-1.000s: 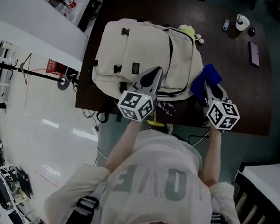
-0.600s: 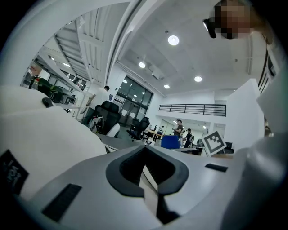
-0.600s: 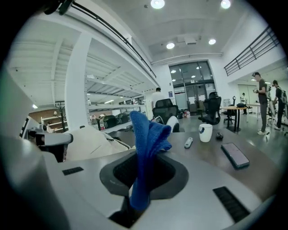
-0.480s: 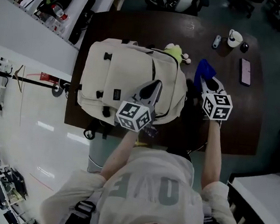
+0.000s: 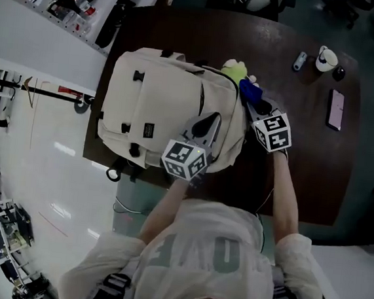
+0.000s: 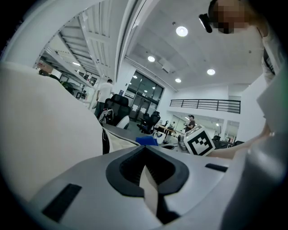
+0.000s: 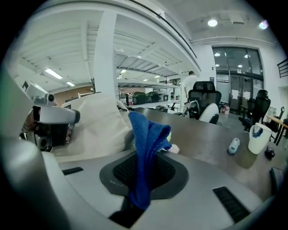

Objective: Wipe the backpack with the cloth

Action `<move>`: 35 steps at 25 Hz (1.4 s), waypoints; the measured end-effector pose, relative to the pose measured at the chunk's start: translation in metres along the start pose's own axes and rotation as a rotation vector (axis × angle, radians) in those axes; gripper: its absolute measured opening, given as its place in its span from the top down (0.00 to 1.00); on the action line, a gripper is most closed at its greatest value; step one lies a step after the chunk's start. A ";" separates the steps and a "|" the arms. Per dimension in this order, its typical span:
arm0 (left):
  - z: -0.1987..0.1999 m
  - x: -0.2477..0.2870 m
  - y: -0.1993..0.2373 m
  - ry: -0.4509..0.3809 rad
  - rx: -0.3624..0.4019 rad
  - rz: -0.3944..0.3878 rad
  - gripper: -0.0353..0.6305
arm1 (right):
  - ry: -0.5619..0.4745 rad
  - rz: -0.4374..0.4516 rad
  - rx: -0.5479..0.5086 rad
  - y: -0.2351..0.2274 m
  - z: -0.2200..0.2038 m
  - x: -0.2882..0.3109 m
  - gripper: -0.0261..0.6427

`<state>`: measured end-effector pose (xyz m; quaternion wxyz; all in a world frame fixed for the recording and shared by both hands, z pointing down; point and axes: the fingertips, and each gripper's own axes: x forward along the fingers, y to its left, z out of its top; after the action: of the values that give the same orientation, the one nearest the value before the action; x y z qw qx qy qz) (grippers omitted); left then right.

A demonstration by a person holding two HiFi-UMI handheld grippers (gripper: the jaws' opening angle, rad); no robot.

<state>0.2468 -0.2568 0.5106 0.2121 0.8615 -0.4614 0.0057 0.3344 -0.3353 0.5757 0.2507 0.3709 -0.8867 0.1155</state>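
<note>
A cream backpack (image 5: 155, 103) lies flat on the dark table (image 5: 304, 163). My left gripper (image 5: 209, 120) rests on its near right part, jaws shut with a pale sliver of backpack fabric (image 6: 150, 191) pinched between them. My right gripper (image 5: 256, 105) is shut on a blue cloth (image 5: 248, 89), which touches the backpack's far right corner, beside a green plush toy (image 5: 234, 67). In the right gripper view the cloth (image 7: 146, 134) stands up out of the jaws, with the backpack (image 7: 96, 121) just to its left.
On the table's far right are a white cup (image 5: 324, 58), a small grey device (image 5: 299, 60) and a phone (image 5: 336, 109). The table's left edge runs close along the backpack, with pale floor (image 5: 47, 165) beyond. Cables hang at the near edge.
My right gripper has carried the blue cloth from beside the backpack's right side up to its far right corner by the plush toy. The left gripper has stayed on the backpack.
</note>
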 end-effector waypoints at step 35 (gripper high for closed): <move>-0.024 -0.091 -0.018 0.028 -0.005 -0.243 0.94 | 0.094 -0.181 0.048 0.176 -0.070 -0.110 0.89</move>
<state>0.2135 -0.1666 0.5069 0.2196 0.9103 -0.3507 -0.0093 0.2996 -0.1186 0.5735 0.2927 0.4494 -0.8338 0.1309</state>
